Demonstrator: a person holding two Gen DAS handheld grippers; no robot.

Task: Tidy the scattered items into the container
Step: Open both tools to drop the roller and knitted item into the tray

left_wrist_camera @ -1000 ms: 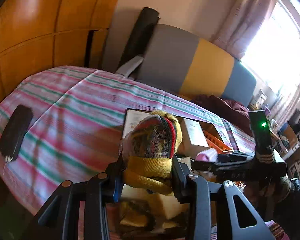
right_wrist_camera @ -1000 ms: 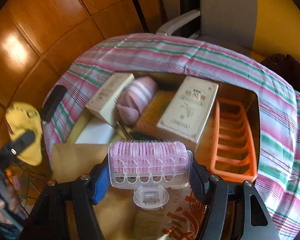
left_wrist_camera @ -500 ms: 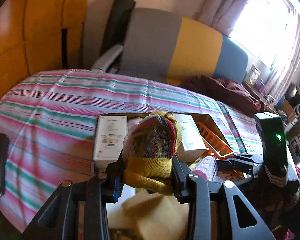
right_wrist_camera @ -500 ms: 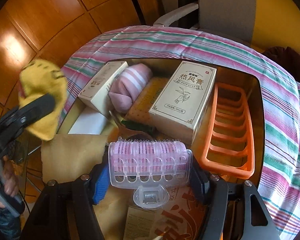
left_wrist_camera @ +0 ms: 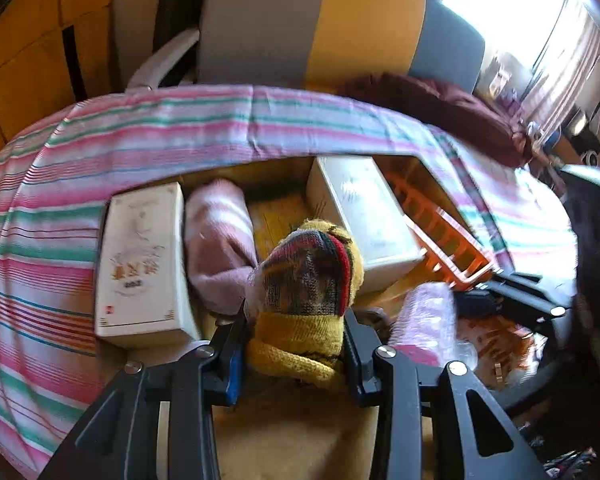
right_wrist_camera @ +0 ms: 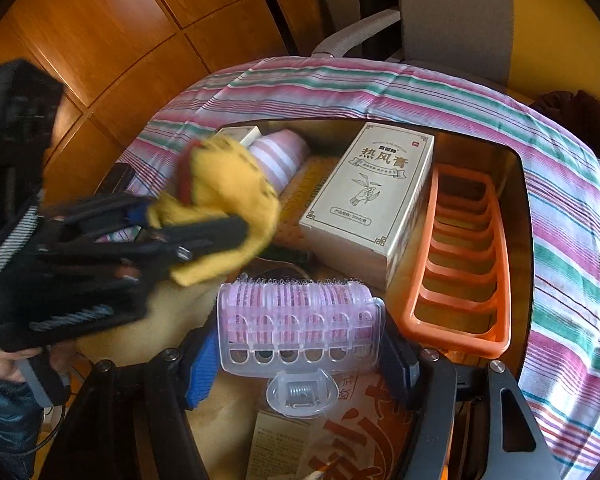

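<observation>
My left gripper [left_wrist_camera: 296, 344] is shut on a yellow knitted sock [left_wrist_camera: 306, 292] with dark and red bands, held over the open box [left_wrist_camera: 260, 170]. In the right wrist view the same sock [right_wrist_camera: 224, 208] hangs blurred over the box's left part, gripped by the left gripper [right_wrist_camera: 204, 236]. My right gripper [right_wrist_camera: 300, 344] is shut on a pink hair roller [right_wrist_camera: 298, 316] in a clear clip, held above the box's near side. The roller [left_wrist_camera: 428, 316] also shows blurred at the right of the left wrist view.
The box holds two cream cartons [right_wrist_camera: 370, 204] [left_wrist_camera: 142, 264], a pink striped sock roll [left_wrist_camera: 220, 256], an orange plastic rack [right_wrist_camera: 464, 260] and a printed bag [right_wrist_camera: 364, 432]. A striped cloth [left_wrist_camera: 120, 136] surrounds it. A padded chair [left_wrist_camera: 320, 20] stands behind, wooden floor [right_wrist_camera: 100, 40] at left.
My left gripper carried the yellow sock rightward and down, from beside the box to over its inside, tilting more steeply. The right gripper with the roller stayed put.
</observation>
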